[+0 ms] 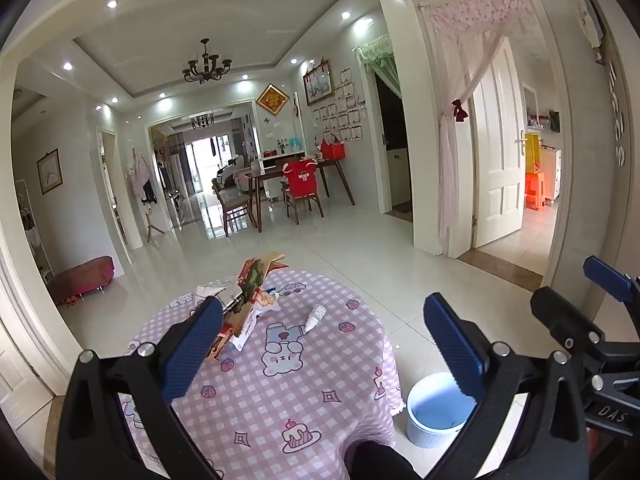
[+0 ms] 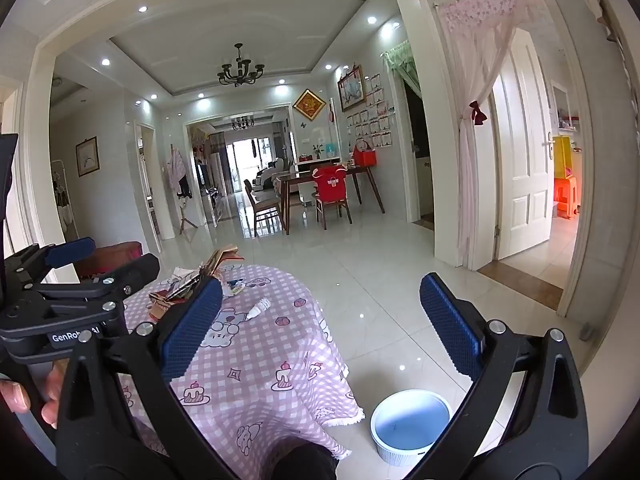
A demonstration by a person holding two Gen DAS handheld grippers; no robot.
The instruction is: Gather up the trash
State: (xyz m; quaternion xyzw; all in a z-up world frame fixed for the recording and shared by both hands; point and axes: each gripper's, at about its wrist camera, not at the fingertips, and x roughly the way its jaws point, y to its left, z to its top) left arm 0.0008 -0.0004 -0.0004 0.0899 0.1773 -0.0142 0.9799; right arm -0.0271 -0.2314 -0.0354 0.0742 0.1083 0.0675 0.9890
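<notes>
Left hand-held gripper point(image 1: 320, 344): released, jaws spread wide, nothing between the pads; held above the near half of the counter, tilted slightly down so the trash is framed ahead.
Right hand-held gripper point(image 2: 320, 332): released as well, empty; held off the counter's right edge, over the floor, with the bin seen low between its fingers.
Counter point(image 1: 304, 412): small round top draped in a pink checked cloth with cartoon prints; cloth hangs over the edge toward the bin.
Trash, main: a heap of crumpled snack wrappers and card packaging point(image 1: 248, 300) is piled at the far left of the counter; exact item count cannot be told.
Trash, loose: a small white bottle point(image 1: 315, 317) is laid on its side just right of the heap, apart from it, cap end toward the near edge.
Bin point(image 1: 436, 412): pale blue, ribbed wall, open top, appears empty; parked on the floor tight against the counter's right side, likely so items can be dropped in with a short sweep.
Hand point(image 2: 24, 396): fingertips wrapped on the left tool's handle, seen at the lower left of the right view.
Task state: judged not started, all trash on the counter, nothing in the bin.
Next move, judged: the bottle is the easiest first pick, isolated and rigid; risk of rolling when pinched across its round body.
</notes>
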